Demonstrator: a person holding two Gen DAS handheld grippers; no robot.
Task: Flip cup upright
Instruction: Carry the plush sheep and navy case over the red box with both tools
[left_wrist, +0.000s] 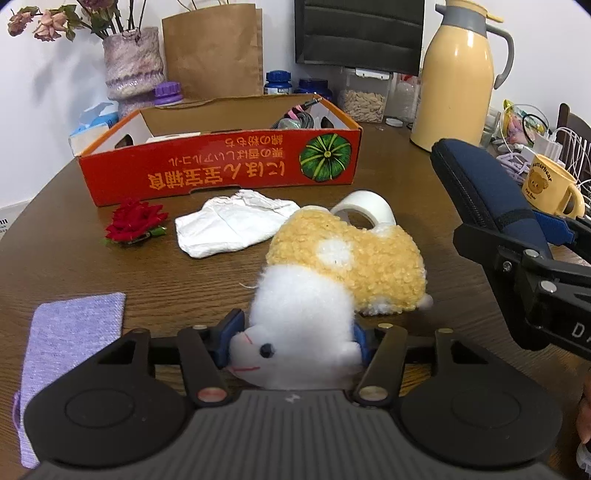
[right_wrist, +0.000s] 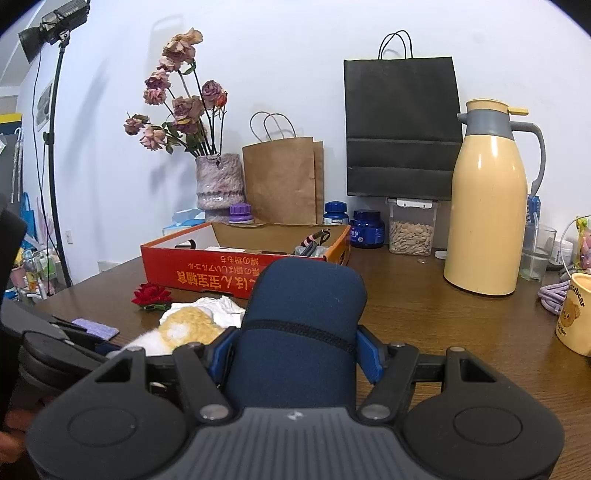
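Observation:
A yellow mug with a bear print (left_wrist: 552, 184) stands on the table at the far right with its mouth up, and shows at the right edge of the right wrist view as the mug (right_wrist: 576, 317). Neither gripper touches it. My left gripper (left_wrist: 295, 341) is shut on the white head of a yellow and white plush toy (left_wrist: 351, 258) that lies on the table. My right gripper (right_wrist: 295, 350) is shut on a navy zippered case (right_wrist: 303, 314) held off the table; this gripper (left_wrist: 532, 236) and the case (left_wrist: 480, 184) hang between the plush toy and the mug.
A red cardboard box (left_wrist: 221, 170) lies behind a crumpled white cloth (left_wrist: 229, 225), a tape roll (left_wrist: 365, 210) and a red fabric rose (left_wrist: 135, 221). A purple cloth (left_wrist: 70, 354) is near left. A cream thermos (left_wrist: 456, 77), jars, paper bags and cables crowd the back and right.

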